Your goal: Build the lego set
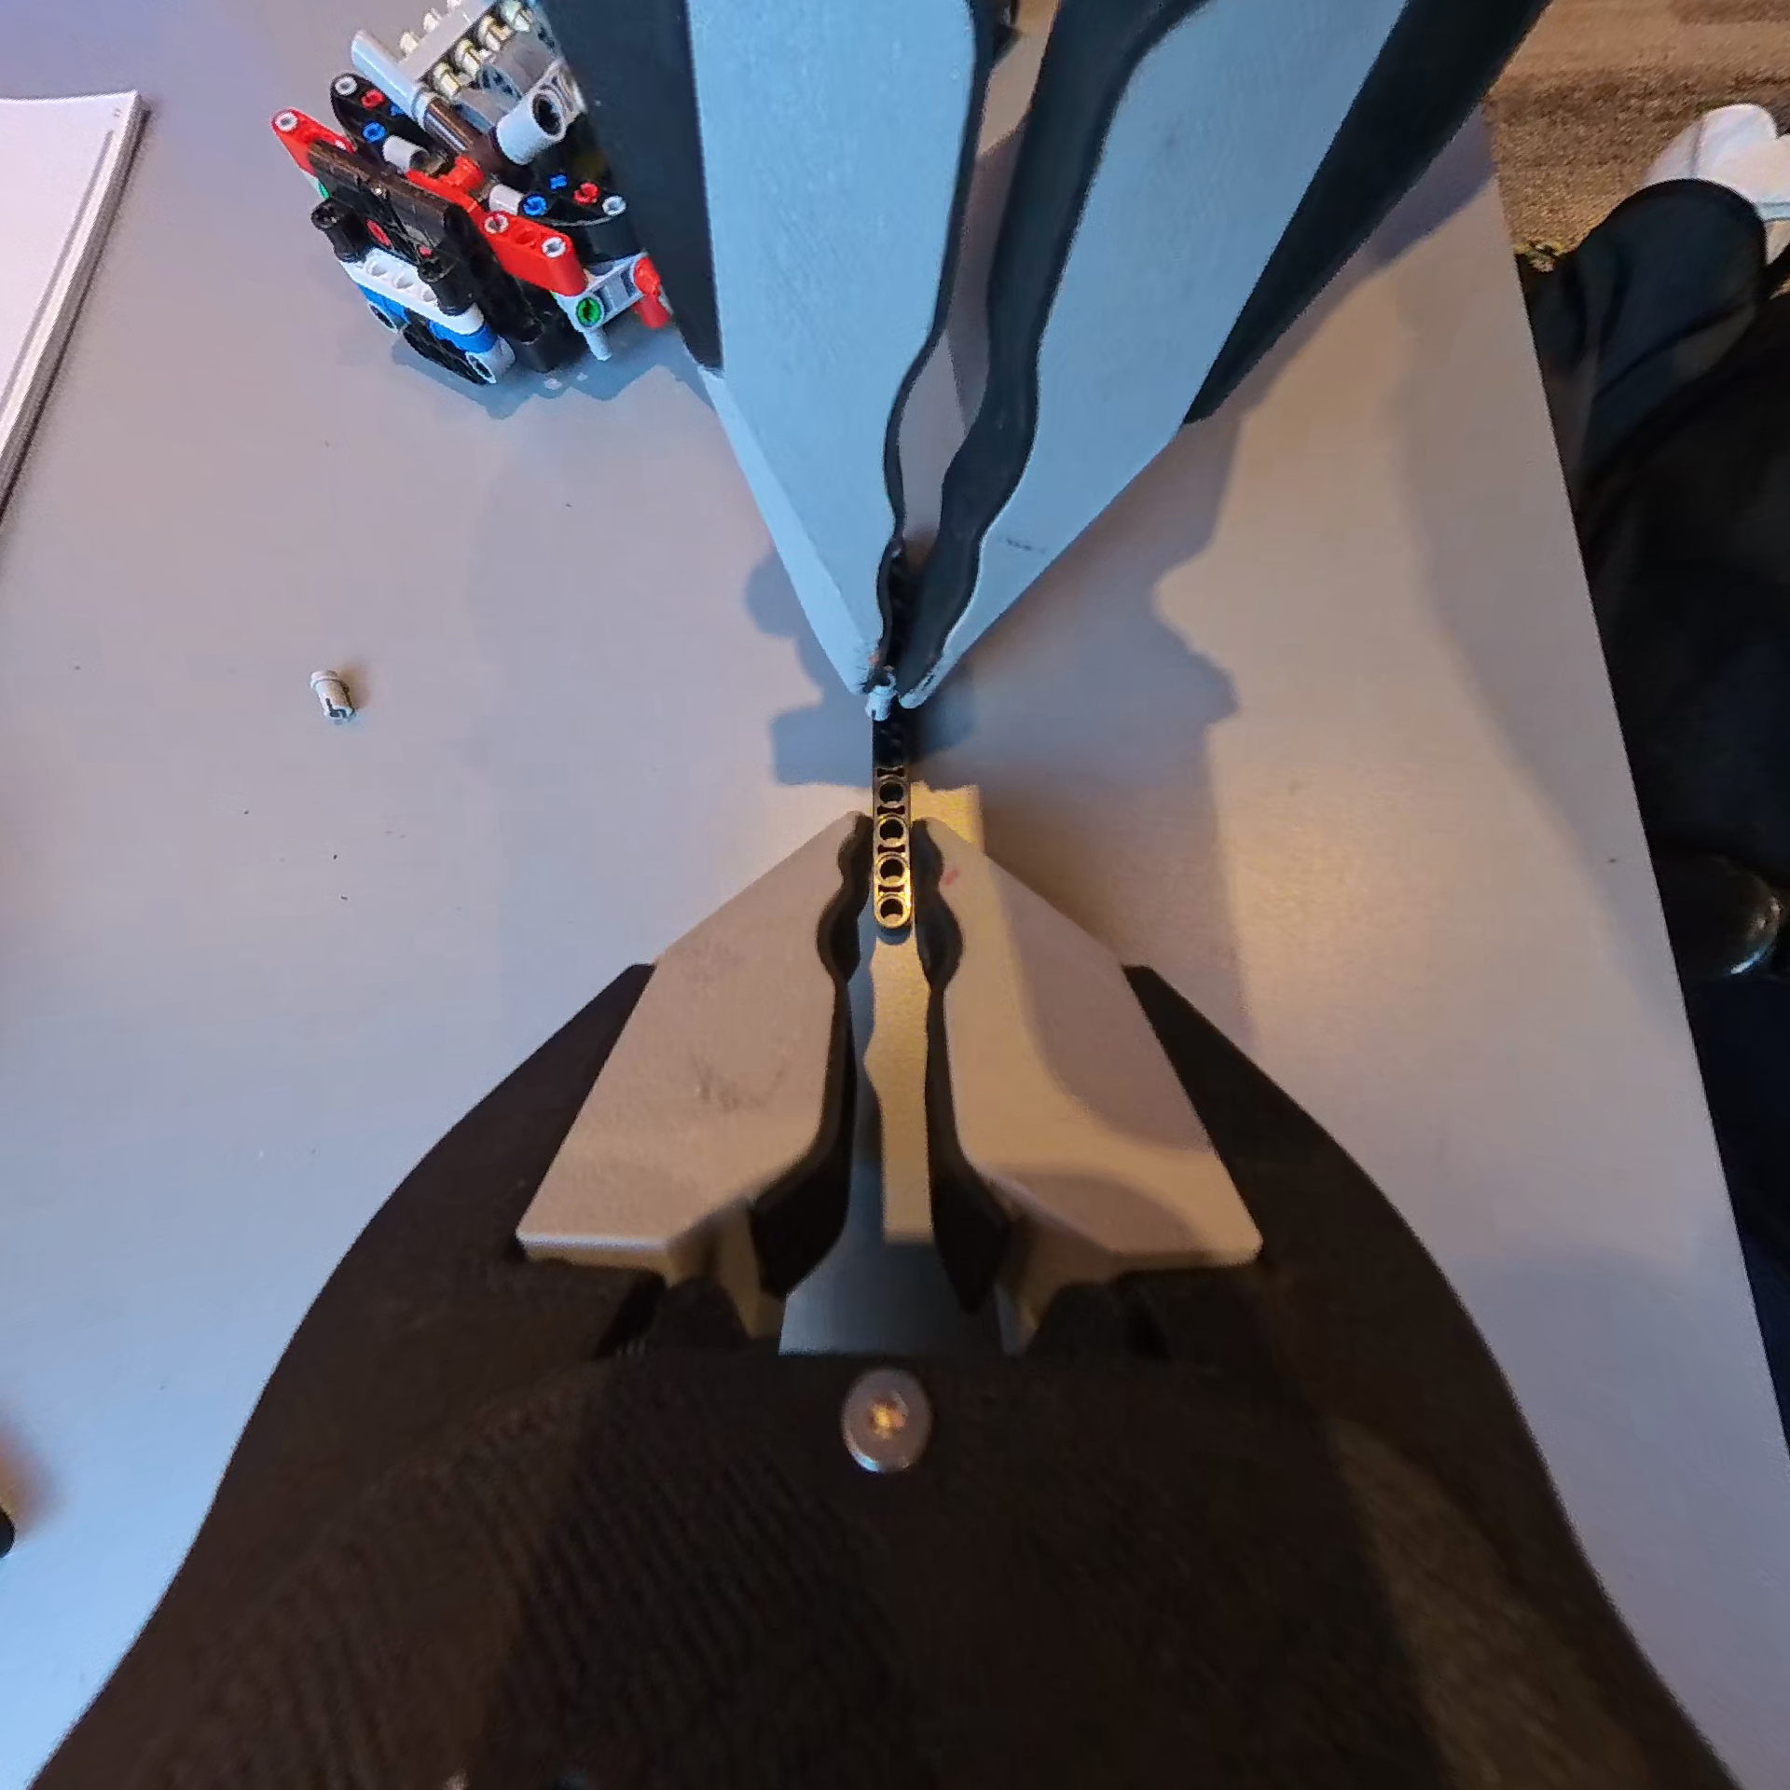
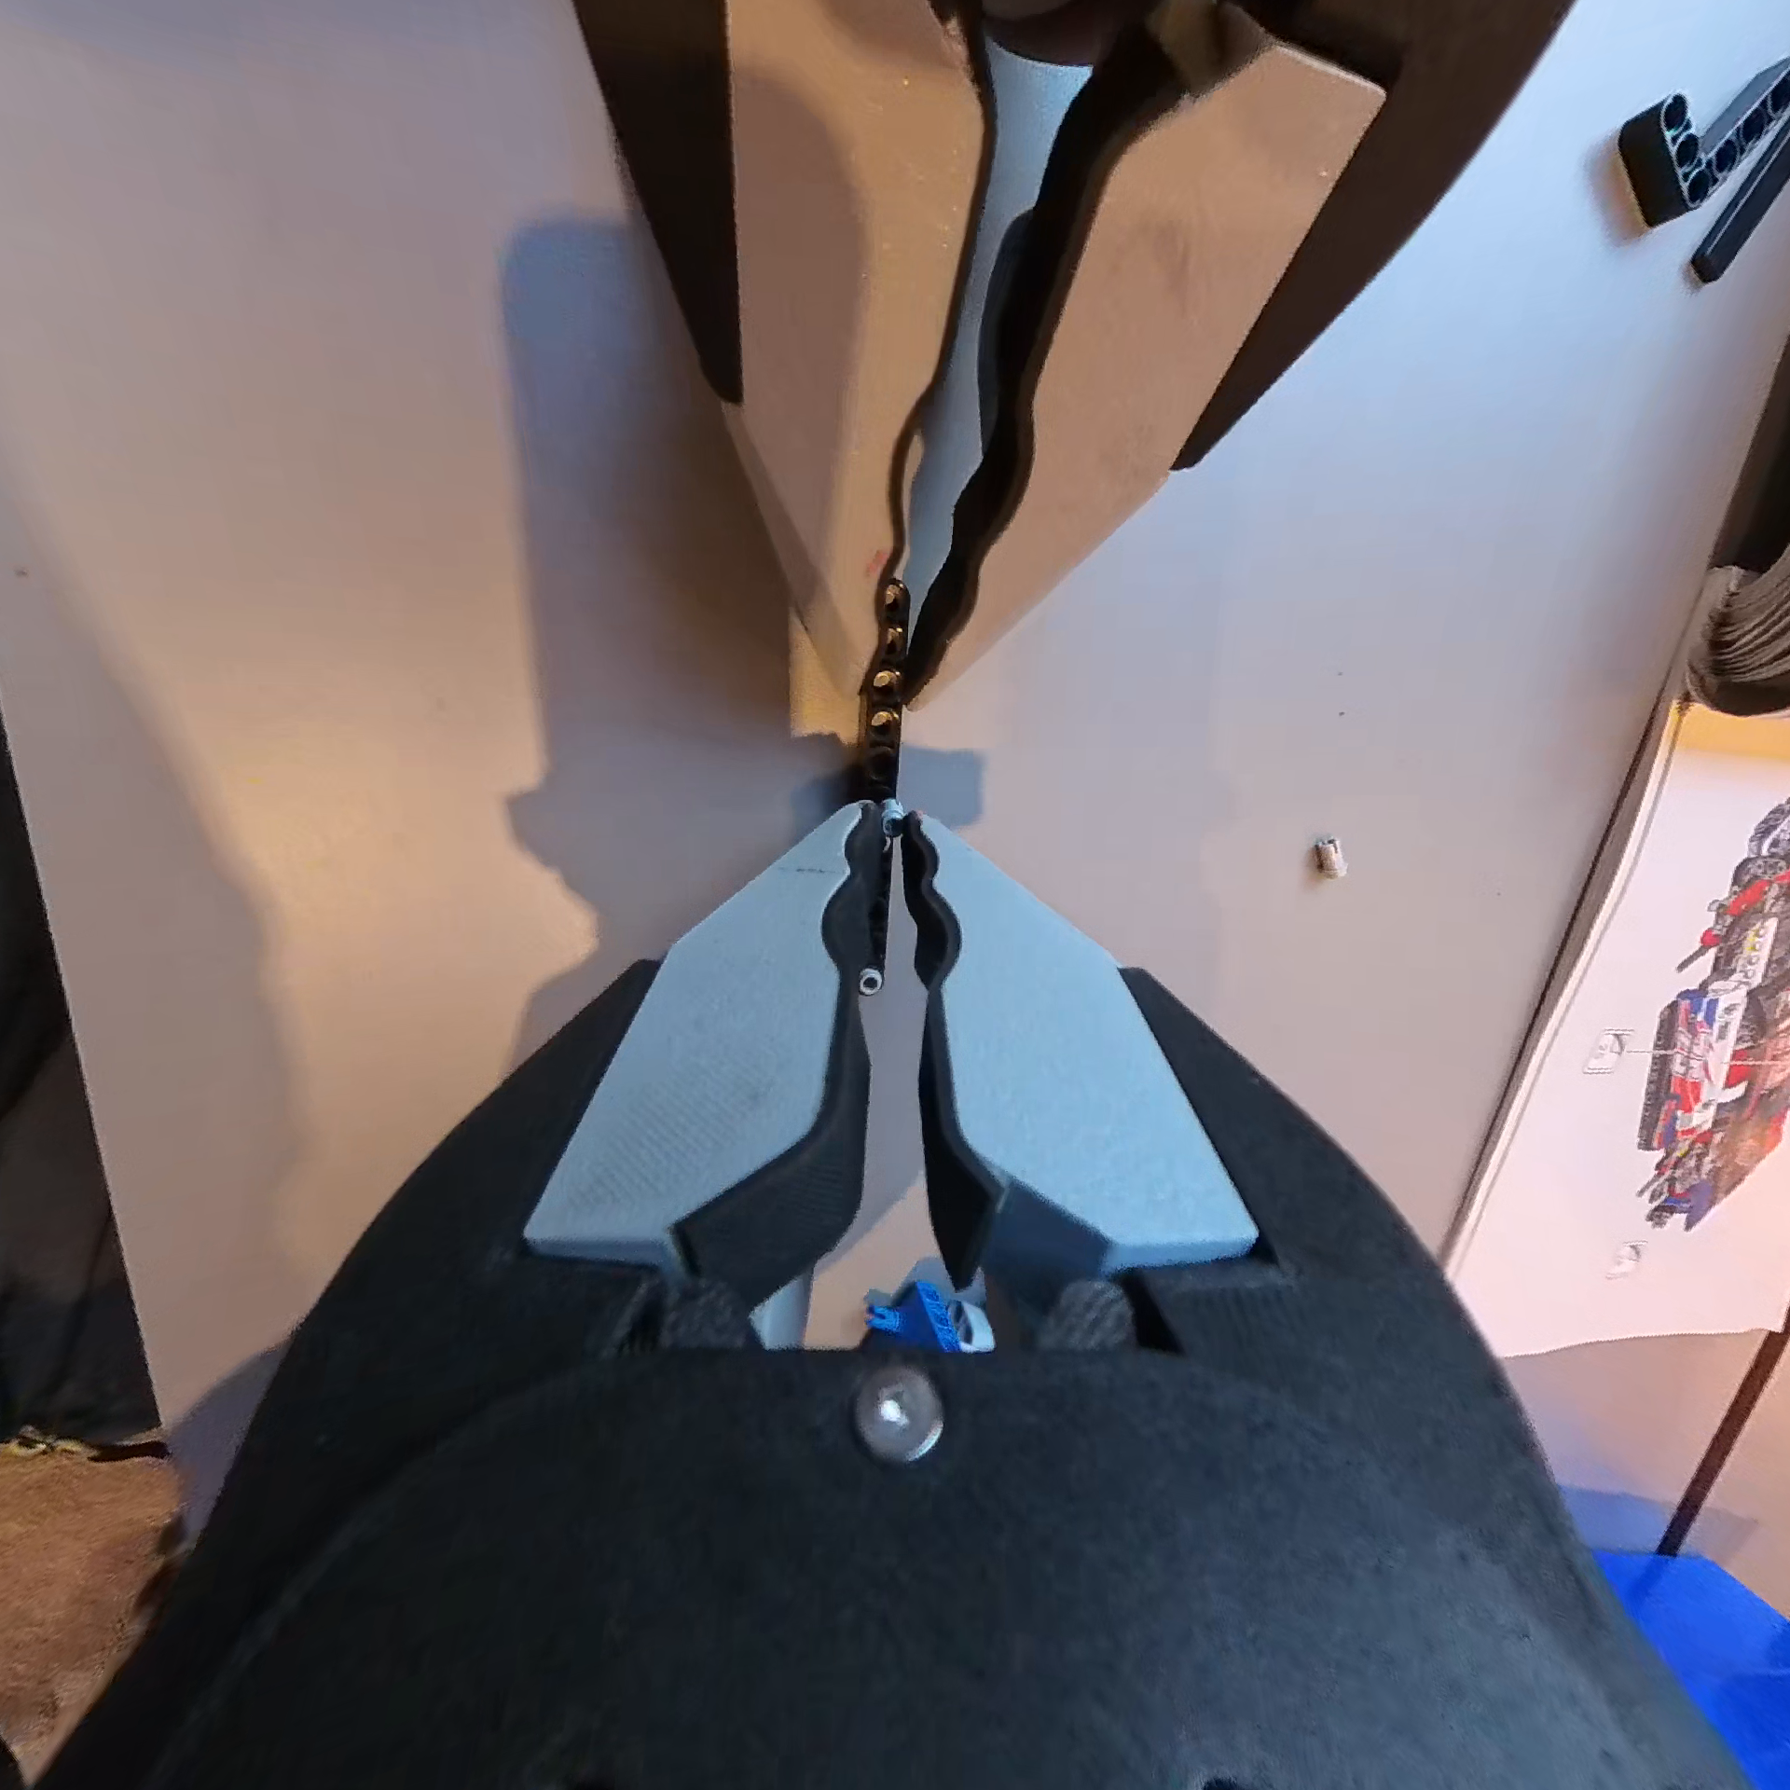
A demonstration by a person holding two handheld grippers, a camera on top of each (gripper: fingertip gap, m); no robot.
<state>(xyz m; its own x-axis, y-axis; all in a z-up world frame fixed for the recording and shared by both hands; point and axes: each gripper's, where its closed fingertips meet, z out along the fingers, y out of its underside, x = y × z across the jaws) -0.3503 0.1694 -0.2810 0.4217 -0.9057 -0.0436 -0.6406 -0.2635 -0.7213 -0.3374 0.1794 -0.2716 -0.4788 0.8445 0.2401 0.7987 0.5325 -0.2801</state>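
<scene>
Left wrist view: grey table (image 1: 387,872), carpet beyond; left gripper (image 1: 893,838), right gripper (image 1: 889,693) clamp black beam (image 1: 889,852)

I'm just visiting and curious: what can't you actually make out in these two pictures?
- Left wrist view: the far end of the thin black holed beam is hidden between the right gripper fingertips.
- Left wrist view: the colourful part-built lego model is partly hidden behind that gripper.
- Right wrist view: the tiny grey piece on the table is too small to identify.

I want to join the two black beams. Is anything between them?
Nothing visible. The left tool holds one black beam, the right tool the other, and their ends already meet above the table.
</scene>
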